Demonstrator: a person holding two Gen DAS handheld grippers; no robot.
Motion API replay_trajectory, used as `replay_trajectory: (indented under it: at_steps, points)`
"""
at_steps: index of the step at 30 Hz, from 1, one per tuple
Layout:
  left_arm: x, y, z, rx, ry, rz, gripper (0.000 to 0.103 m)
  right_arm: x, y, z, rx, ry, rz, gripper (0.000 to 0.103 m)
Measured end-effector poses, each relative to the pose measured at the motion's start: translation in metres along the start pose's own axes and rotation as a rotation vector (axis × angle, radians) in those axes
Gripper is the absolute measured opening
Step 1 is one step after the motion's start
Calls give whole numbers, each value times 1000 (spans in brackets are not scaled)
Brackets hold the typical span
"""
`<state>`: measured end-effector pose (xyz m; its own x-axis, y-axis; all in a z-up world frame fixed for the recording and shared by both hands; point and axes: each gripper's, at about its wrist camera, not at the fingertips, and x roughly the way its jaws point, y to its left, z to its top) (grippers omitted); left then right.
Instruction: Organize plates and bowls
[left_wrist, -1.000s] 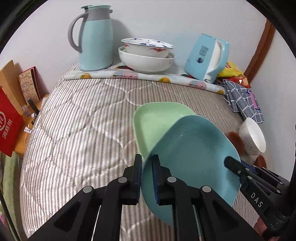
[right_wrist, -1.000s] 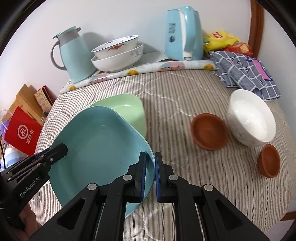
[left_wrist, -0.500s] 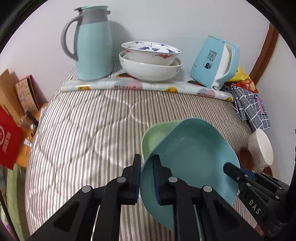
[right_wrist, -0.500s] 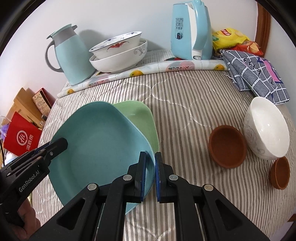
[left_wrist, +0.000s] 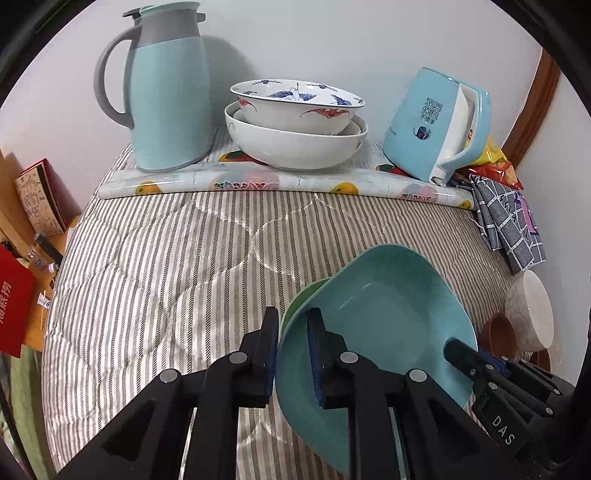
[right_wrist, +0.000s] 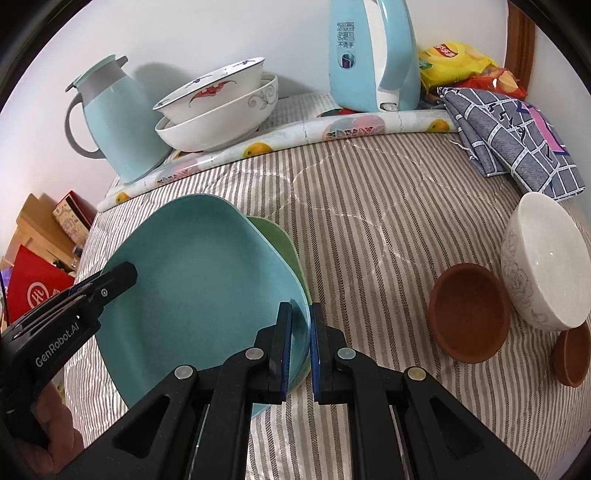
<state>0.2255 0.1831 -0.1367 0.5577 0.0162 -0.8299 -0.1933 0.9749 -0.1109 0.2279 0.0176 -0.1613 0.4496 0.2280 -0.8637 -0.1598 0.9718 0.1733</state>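
Note:
A blue plate (left_wrist: 373, 321) (right_wrist: 199, 280) is held by both grippers over a green plate (left_wrist: 299, 299) (right_wrist: 280, 243), which it almost fully covers. My left gripper (left_wrist: 293, 354) is shut on the blue plate's left rim. My right gripper (right_wrist: 300, 339) is shut on its right rim. Each gripper shows in the other's view, the right gripper (left_wrist: 476, 365) and the left gripper (right_wrist: 110, 280). A white bowl (right_wrist: 543, 262), a large brown bowl (right_wrist: 465, 317) and a small brown bowl (right_wrist: 572, 354) sit to the right.
At the back stand a blue thermos jug (left_wrist: 166, 88), two stacked white bowls (left_wrist: 295, 125), and a blue kettle (left_wrist: 436, 125) on a fruit-patterned mat (left_wrist: 258, 182). A checked cloth (right_wrist: 509, 133) and snack bags (right_wrist: 458, 62) lie back right. Boxes (left_wrist: 37, 199) stand off the left edge.
Both grippers have carried the blue plate forward over the green plate, which is now nearly hidden beneath it. The back items appear closer.

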Motion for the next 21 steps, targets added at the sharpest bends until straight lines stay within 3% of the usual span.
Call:
replay_trajectory:
  at_steps: [15,21]
  points:
    - [20,4,10,-2,14,-19,26,3,8,-5,-35,25,-22,9]
    - [20,1,11,9,20,-21,30,1,5,-14,-30,38,14,11]
